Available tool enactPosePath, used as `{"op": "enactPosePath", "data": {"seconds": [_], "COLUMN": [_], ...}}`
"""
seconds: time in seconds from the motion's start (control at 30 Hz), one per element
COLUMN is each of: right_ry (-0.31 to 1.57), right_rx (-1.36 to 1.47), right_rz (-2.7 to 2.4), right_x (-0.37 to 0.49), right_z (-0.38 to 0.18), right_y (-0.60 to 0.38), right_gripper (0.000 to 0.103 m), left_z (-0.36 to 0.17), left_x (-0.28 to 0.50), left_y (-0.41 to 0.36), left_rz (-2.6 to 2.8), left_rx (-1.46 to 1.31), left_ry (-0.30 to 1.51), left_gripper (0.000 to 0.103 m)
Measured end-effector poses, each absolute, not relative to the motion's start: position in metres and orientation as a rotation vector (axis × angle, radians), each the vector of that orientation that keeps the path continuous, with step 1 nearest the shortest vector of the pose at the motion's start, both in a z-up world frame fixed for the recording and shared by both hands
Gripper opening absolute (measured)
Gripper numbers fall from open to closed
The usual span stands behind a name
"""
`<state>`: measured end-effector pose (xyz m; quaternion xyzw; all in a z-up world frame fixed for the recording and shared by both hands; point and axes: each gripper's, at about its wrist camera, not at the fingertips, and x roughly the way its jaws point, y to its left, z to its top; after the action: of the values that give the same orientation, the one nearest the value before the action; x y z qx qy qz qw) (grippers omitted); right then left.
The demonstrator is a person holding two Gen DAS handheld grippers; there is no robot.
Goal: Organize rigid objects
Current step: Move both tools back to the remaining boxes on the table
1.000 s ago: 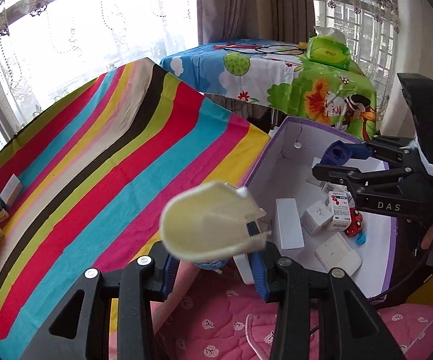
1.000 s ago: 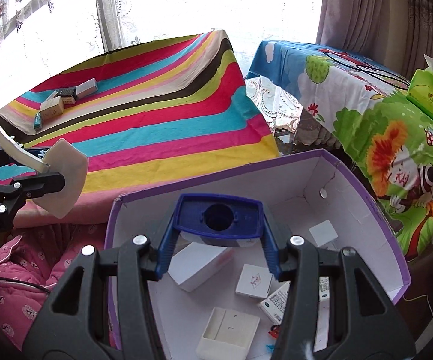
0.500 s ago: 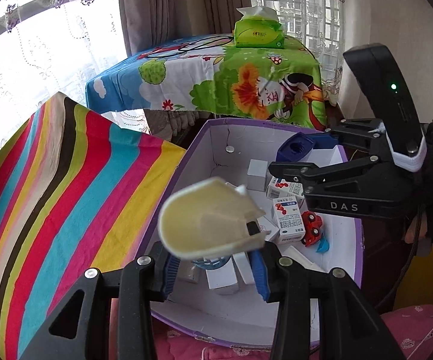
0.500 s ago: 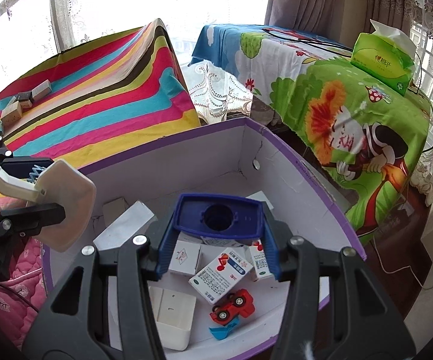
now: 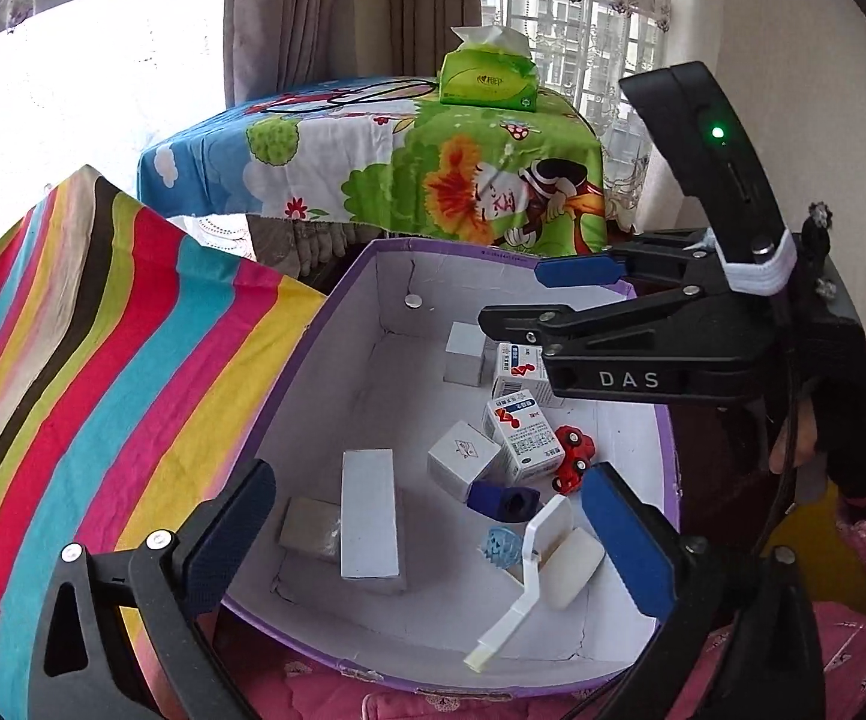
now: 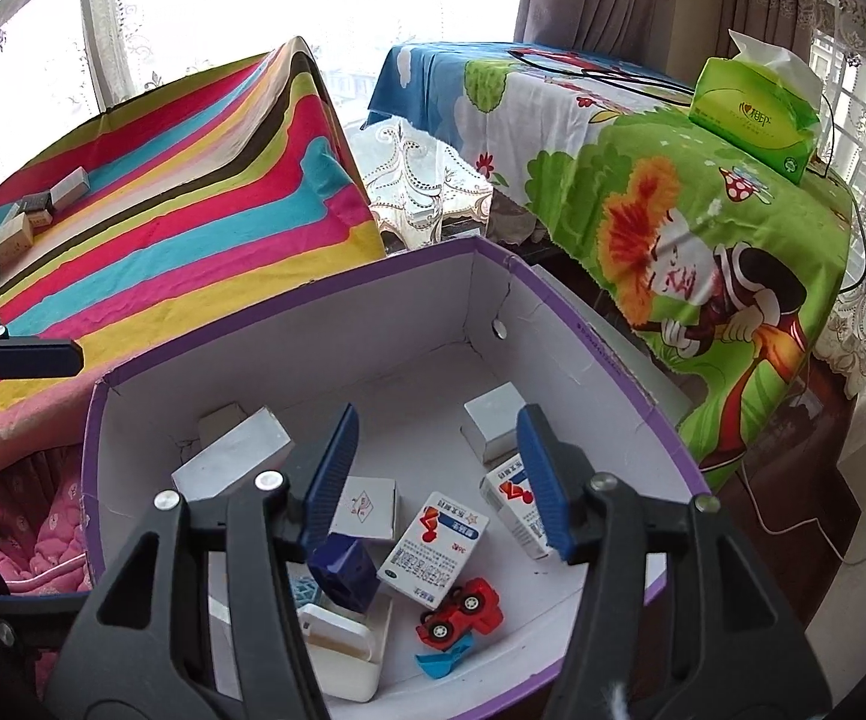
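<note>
left gripper (image 5: pixel 427 534) opening wide, nothing held. right gripper (image 6: pixel 439 474) opening too, empty. white scoop (image 5: pixel 544 564), blue block (image 5: pixel 502 501) down in box (image 5: pixel 337 324).

we see the toy car (image 6: pixel 460 606) in the box (image 6: pixel 289 324), cartons (image 6: pixel 433 546) just behind it, scoop (image 5: pixel 544 564) at its left.
</note>
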<state>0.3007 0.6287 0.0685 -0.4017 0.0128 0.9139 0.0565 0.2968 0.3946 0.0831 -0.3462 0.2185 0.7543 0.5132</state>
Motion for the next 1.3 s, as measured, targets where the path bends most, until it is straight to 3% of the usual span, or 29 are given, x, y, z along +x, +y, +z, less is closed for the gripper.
{"op": "enactPosePath", "data": {"seconds": [0.13, 0.23, 0.43, 0.63, 0.73, 1.07, 1.23, 1.27, 1.3], "right_ry": [-0.026, -0.163, -0.394, -0.429, -0.542, -0.773, -0.798, -0.768, -0.731], "right_rx": [-1.242, -1.275, -1.417, -1.510, -1.537, -1.730, -1.763, -1.767, -1.764], "right_rz": [2.808, 2.878, 3.055, 3.232, 3.273, 3.337, 3.355, 3.370, 3.390], "right_x": [0.286, 0.269, 0.229, 0.187, 0.168, 0.138, 0.114, 0.104, 0.094], "right_z": [0.076, 0.079, 0.068, 0.064, 0.056, 0.032, 0.029, 0.031, 0.033], "right_y": [0.603, 0.561, 0.452, 0.347, 0.294, 0.183, 0.155, 0.149, 0.143], "right_gripper": [0.060, 0.066, 0.074, 0.082, 0.082, 0.082, 0.082, 0.082, 0.082], "left_z": [0.082, 0.077, 0.054, 0.033, 0.026, 0.015, 0.011, 0.012, 0.013], "left_x": [0.268, 0.235, 0.159, 0.074, 0.026, -0.104, -0.117, -0.116, -0.110], "left_y": [0.357, 0.307, 0.162, 0.016, -0.039, -0.110, -0.124, -0.127, -0.129], "left_rz": [1.883, 1.981, 2.334, 2.752, 2.963, 3.178, 3.139, 3.119, 3.110], "left_rx": [-0.872, -0.924, -1.084, -1.362, -1.420, -1.522, -1.618, -1.630, -1.601], "left_ry": [0.410, 0.298, 0.085, -0.005, 0.010, 0.075, 0.031, 0.008, -0.027], "left_gripper": [0.103, 0.103, 0.103, 0.103, 0.103, 0.103, 0.103, 0.102, 0.094]}}
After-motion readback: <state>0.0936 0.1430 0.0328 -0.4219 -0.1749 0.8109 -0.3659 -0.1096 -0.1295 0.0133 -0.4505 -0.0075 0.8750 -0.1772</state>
